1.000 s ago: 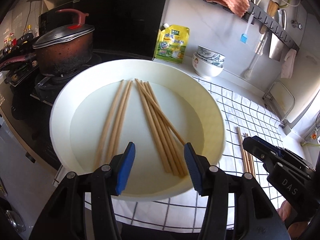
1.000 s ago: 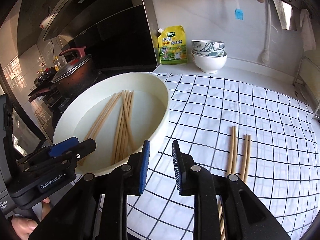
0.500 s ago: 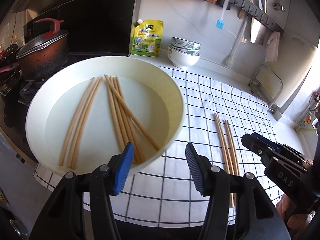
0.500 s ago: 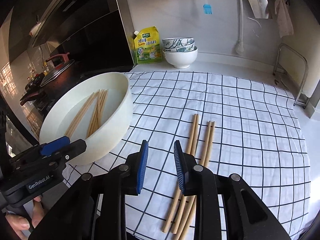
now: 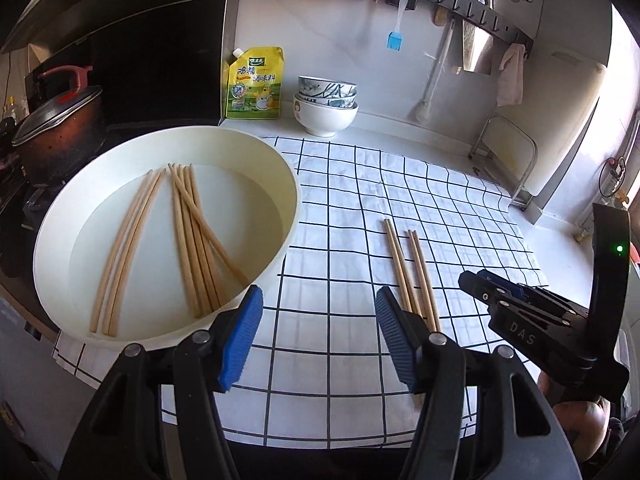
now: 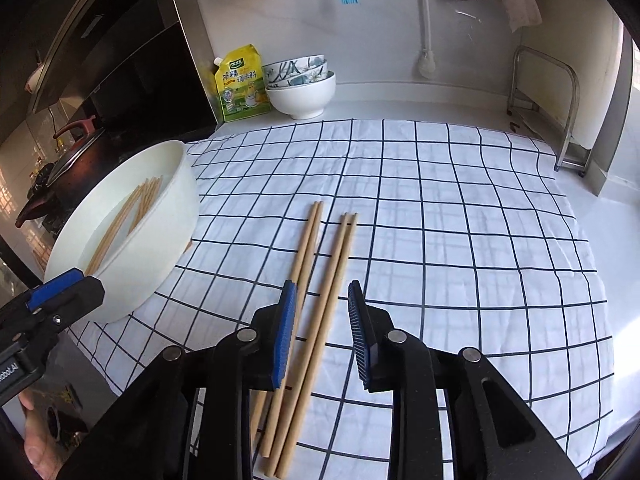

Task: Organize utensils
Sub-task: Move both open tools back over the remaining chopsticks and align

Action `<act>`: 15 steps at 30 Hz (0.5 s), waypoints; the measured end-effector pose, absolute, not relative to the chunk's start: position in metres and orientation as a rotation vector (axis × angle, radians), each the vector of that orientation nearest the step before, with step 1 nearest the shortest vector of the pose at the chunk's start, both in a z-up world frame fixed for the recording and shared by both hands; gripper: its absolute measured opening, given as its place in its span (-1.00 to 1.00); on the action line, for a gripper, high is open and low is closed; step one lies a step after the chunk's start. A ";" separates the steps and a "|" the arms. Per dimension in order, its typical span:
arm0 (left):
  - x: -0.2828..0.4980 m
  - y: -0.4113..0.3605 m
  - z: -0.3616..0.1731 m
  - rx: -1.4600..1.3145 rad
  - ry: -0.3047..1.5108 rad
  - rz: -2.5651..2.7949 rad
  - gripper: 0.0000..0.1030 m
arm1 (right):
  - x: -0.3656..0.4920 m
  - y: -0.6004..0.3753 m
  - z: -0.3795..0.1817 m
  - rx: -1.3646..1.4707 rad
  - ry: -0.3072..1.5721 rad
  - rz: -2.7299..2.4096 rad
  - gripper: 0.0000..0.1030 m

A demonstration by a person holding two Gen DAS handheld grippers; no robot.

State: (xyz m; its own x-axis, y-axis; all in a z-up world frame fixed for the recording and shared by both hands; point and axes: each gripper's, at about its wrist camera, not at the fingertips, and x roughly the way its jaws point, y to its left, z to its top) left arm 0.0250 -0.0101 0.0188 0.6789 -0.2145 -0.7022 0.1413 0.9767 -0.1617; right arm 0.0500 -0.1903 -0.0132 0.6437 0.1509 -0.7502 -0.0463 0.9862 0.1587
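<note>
A white basin [image 5: 172,136] at the left holds several wooden chopsticks [image 5: 192,236]. Two pairs of chopsticks [image 5: 416,268] lie side by side on the checked cloth [image 5: 400,184]. My left gripper [image 5: 318,320] hovers over bare cloth between basin and pairs, its jaws opening with nothing between them. My right gripper [image 6: 320,320] hangs over the pairs, slightly open. The right-hand pair [image 6: 336,264] runs through the gap between its pads without being pressed. The left-hand pair [image 6: 308,240] passes beneath the left finger. The basin [image 6: 160,248] sits to the left of that gripper.
Stacked bowls [image 5: 326,108] and a yellow pouch [image 5: 254,84] stand at the back wall. A lidded pot [image 5: 56,136] sits on the stove at far left. A metal rack [image 5: 504,160] stands at the right. A blue brush [image 5: 394,40] hangs from a rail.
Both grippers swung right, from over the basin to over the cloth. The left jaws spread wider. The right gripper came down over the laid-out chopsticks.
</note>
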 end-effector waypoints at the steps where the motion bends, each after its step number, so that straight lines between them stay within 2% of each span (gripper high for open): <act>1: 0.025 -0.013 0.019 -0.093 0.802 -0.205 0.12 | 0.050 -0.192 -0.016 0.132 0.871 0.111 -0.50; 15: 0.021 -0.050 -0.001 -0.049 0.850 -0.263 0.17 | 0.051 -0.189 -0.048 0.090 0.940 0.121 -0.50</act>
State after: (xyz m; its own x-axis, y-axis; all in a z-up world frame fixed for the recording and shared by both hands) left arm 0.0205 -0.0500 -0.0012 0.6294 -0.2488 -0.7362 0.2097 0.9666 -0.1473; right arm 0.0511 -0.1891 -0.0478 0.5841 0.1429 -0.7990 -0.0648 0.9895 0.1295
